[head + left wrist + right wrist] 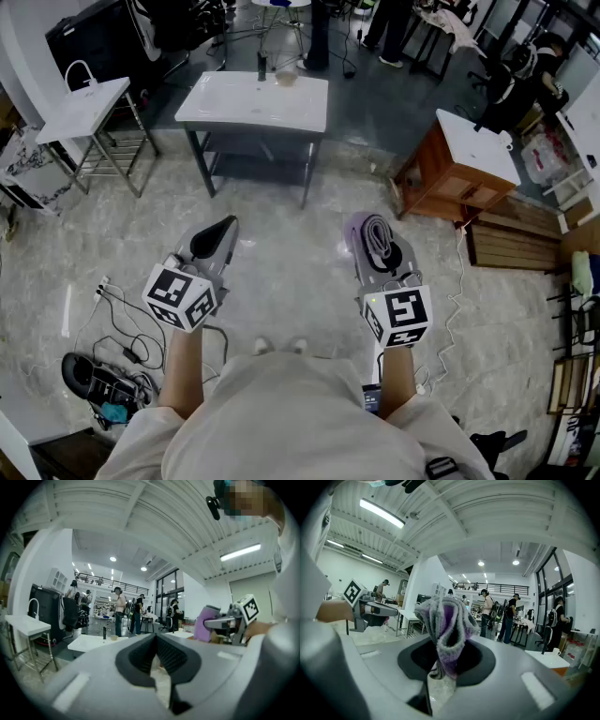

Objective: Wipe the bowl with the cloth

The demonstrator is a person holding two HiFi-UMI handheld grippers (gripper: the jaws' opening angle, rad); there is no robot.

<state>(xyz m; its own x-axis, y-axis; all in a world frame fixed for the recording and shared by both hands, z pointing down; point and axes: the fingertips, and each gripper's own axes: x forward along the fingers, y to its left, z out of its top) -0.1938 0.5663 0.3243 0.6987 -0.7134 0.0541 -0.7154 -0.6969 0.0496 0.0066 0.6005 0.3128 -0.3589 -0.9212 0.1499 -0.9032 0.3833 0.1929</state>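
Here the right gripper (446, 644) is clamped on a bunched grey-and-purple cloth (446, 618), which sticks up from between its jaws. The left gripper (157, 644) has its jaws together with nothing between them. Both are held over the floor (281, 272), well apart from the bowl (286, 79) on the white table (225, 105) ahead

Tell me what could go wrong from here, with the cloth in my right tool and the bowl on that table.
The cloth is pinched in the right tool with much of it bunched loose, so it might slip while wiping. Loose cables on the floor near your feet could trip you. The small bowl stands close to a dark bottle on the white table, and the left tool is shut and empty; unsteadied, the bowl could slide or knock the bottle.
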